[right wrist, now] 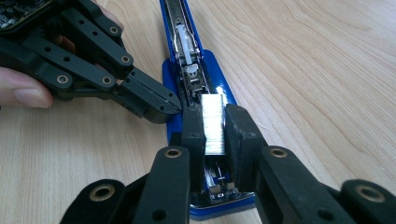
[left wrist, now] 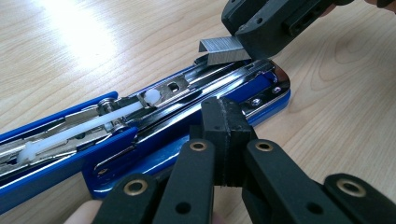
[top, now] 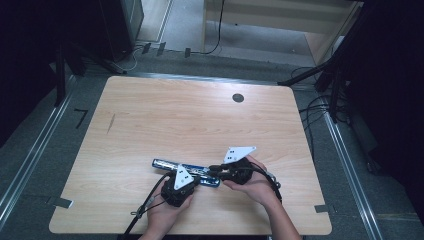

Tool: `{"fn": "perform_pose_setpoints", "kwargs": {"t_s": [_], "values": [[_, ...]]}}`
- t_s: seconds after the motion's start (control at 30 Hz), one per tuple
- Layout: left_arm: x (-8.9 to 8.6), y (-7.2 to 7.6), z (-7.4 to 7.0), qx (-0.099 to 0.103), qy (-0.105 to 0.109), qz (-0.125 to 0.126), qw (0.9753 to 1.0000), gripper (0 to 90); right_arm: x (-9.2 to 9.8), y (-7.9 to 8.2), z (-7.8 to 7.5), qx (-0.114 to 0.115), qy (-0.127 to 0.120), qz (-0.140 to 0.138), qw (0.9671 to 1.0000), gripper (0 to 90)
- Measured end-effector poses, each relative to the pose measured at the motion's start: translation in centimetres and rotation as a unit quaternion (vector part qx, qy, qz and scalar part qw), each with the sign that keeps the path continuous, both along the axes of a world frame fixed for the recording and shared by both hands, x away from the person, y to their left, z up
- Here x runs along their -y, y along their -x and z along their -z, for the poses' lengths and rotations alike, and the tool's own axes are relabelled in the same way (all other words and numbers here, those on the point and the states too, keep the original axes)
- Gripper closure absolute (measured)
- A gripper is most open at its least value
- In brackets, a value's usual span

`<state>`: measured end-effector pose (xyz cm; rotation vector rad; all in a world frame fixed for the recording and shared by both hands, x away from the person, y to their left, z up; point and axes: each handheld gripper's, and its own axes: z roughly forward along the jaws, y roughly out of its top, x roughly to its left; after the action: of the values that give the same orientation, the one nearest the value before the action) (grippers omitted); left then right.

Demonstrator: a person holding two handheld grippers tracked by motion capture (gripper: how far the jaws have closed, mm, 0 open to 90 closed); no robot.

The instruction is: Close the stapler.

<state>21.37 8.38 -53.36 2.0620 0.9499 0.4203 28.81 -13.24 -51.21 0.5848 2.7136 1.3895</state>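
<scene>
- While the right gripper (right wrist: 215,128) pinched a staple strip (right wrist: 213,123) above the stapler (left wrist: 154,116), the left gripper (left wrist: 227,135) seemingly pressed its closed jaws against the stapler's side.
- Open, the stapler lay lengthwise along the desk's (top: 150,115) near edge.

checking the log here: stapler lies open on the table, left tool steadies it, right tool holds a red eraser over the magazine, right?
Not quite. The right tool holds a strip of staples, silvery metal, not a red eraser; the right gripper view shows it clamped between the jaws. The rest stands: the blue stapler lies open on the table, the left tool steadies it, and the strip hangs over the magazine.
</scene>
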Motion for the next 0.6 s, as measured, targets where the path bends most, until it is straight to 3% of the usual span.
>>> {"fn": "perform_pose_setpoints", "kwargs": {"t_s": [0.13, 0.33, 0.6], "values": [[0.0, 0.0, 0.0, 0.0, 0.0, 0.0, 1.0, 90.0, 0.0, 0.0, -0.1, 0.0, 0.004, -0.001, 1.0, 80.0], [0.0, 0.0, 0.0, 0.0, 0.0, 0.0, 1.0, 90.0, -0.7, 0.2, -0.6, 0.012, 0.035, -0.011, 0.9992, 80.0], [0.0, 0.0, 0.0, 0.001, 0.001, 0.001, 1.0, 90.0, -0.9, 0.1, -0.6, 0.01, 0.034, -0.01, 0.9993, 80.0]]}}
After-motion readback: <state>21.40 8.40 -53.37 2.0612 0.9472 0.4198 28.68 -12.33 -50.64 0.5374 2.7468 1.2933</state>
